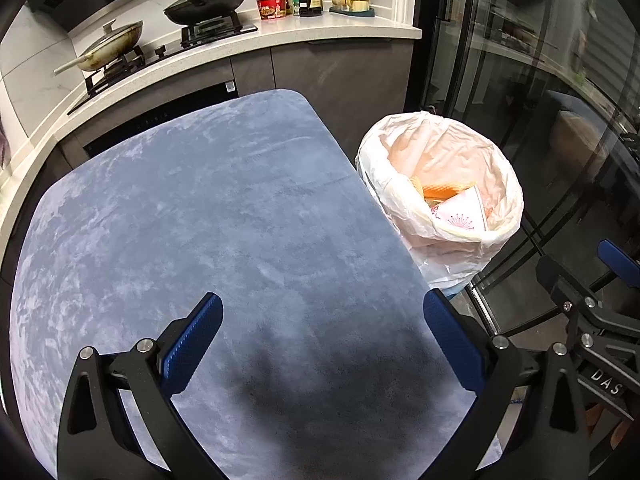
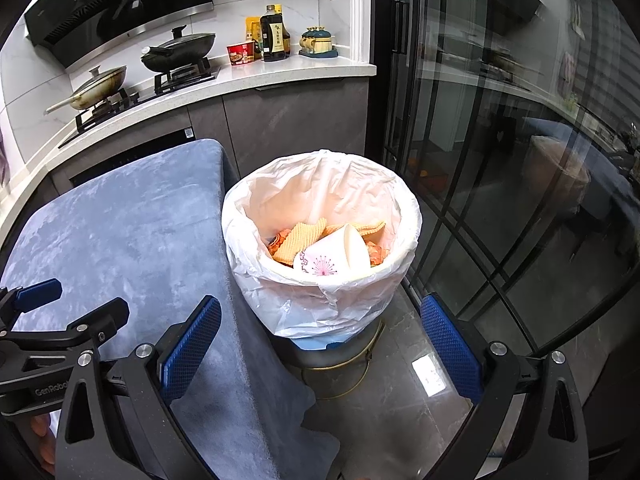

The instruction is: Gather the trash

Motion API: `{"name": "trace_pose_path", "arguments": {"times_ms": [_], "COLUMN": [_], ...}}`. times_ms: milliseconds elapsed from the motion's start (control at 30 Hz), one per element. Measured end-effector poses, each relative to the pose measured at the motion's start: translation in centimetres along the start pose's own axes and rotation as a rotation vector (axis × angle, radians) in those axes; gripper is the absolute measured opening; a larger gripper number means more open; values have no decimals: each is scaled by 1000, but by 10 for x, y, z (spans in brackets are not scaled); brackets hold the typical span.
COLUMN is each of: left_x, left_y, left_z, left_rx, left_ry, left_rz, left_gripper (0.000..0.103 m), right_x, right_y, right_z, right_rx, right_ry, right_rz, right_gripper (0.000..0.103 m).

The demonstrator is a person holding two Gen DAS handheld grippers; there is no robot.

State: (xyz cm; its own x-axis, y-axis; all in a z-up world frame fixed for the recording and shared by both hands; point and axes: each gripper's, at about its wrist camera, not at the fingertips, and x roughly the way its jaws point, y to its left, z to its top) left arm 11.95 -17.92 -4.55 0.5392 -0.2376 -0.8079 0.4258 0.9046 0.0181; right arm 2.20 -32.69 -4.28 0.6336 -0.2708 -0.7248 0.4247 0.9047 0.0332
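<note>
Even indoor light is falling from above, leaving both views fairly bright and sharp at the centre. A soft dark shadow is lying on the blue tablecloth [image 1: 224,216] just ahead of the left gripper [image 1: 322,344]. Reflections are streaking the glass door [image 2: 500,152] to the right. Fisheye distortion is bending the countertop [image 1: 248,44] and blackening the frame corners.

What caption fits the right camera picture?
Open right hand-held gripper above a lined bin holding a paper cup.

White counter [image 2: 280,74] with gas stove [image 2: 132,96] over grey cabinets [image 2: 296,120]; glass doors [image 2: 500,160] right, reflections perhaps hiding another room.
</note>
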Motion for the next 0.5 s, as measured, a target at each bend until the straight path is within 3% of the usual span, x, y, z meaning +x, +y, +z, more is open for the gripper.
{"name": "trace_pose_path", "arguments": {"times_ms": [500], "left_x": [1], "left_y": [-7], "left_z": [-4], "left_rx": [26], "left_ry": [6], "left_rz": [16], "left_gripper": [96], "right_x": [5], "right_y": [-5], "right_z": [-2], "right_rx": [5], "right_ry": [16], "right_rz": [-6], "right_gripper": [96]}}
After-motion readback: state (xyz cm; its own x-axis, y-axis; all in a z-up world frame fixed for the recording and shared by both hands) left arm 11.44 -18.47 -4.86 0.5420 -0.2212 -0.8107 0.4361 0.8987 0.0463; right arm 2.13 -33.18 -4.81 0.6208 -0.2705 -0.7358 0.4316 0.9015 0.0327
